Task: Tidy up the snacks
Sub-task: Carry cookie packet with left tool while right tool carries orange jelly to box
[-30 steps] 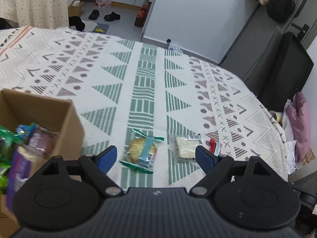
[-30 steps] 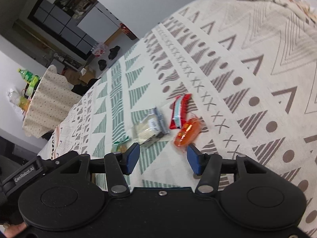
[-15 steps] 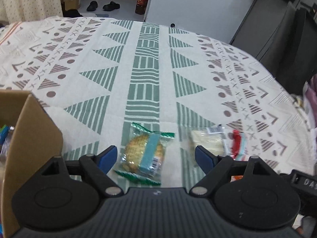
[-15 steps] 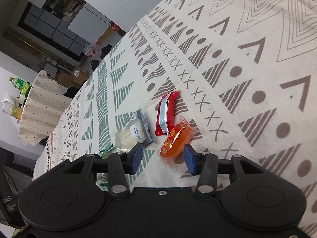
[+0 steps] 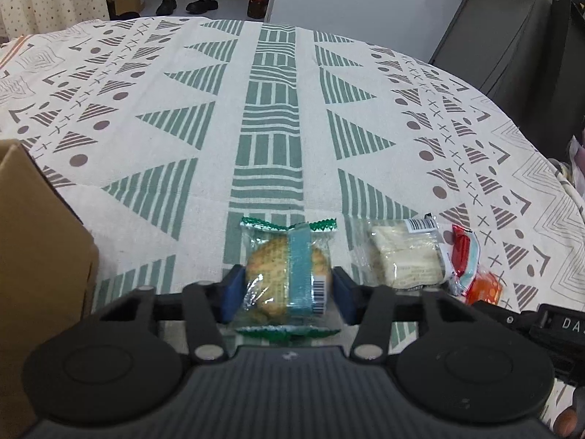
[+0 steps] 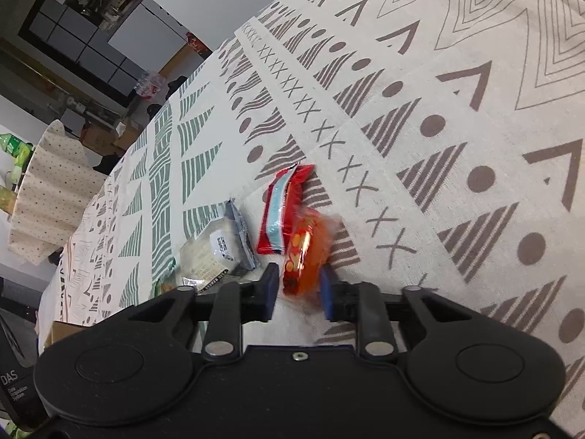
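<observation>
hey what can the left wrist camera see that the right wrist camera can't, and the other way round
Only the left wrist view shows the cardboard box and the left gripper, jaws closing, pads against the cookie packet.

Only the right wrist view shows the right gripper, jaws closing on the orange snack, plus green bottles far off.

Both show the patterned tablecloth, the pale wafer packet, the red packet and the orange snack.
</observation>
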A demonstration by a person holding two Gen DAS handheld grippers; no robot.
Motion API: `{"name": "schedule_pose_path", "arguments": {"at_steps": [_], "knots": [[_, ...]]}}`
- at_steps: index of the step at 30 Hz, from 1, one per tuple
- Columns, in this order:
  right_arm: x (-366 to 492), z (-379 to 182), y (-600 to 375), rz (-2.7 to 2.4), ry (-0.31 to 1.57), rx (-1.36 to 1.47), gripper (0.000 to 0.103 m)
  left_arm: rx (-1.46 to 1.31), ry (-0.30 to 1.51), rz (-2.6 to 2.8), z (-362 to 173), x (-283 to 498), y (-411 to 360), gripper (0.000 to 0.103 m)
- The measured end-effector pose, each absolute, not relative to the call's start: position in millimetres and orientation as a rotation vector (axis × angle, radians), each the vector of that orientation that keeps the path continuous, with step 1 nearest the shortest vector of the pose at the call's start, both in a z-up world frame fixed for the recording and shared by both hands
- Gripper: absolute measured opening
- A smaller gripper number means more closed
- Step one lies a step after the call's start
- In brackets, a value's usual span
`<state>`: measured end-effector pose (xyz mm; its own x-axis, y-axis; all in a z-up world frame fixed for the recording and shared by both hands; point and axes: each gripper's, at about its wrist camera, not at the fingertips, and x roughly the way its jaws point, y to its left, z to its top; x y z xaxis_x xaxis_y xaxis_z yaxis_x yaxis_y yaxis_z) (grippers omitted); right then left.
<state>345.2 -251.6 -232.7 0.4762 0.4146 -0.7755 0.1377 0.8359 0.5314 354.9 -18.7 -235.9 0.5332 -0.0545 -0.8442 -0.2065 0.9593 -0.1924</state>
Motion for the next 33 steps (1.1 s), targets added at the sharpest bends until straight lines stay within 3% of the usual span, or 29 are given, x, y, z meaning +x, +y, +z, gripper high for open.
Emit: {"name": "schedule_pose_path", "arguments": {"at_steps": [10, 33], "knots": [[330, -206, -249, 0.232, 1.038, 0.56, 0.017, -0.306, 1.002, 0.092, -220, 324, -24, 0.047], [281, -121, -197, 0.502, 0.851, 0.52, 0.016, -0.375, 0.84, 0.222, -113, 238, 7, 0.047]]}}
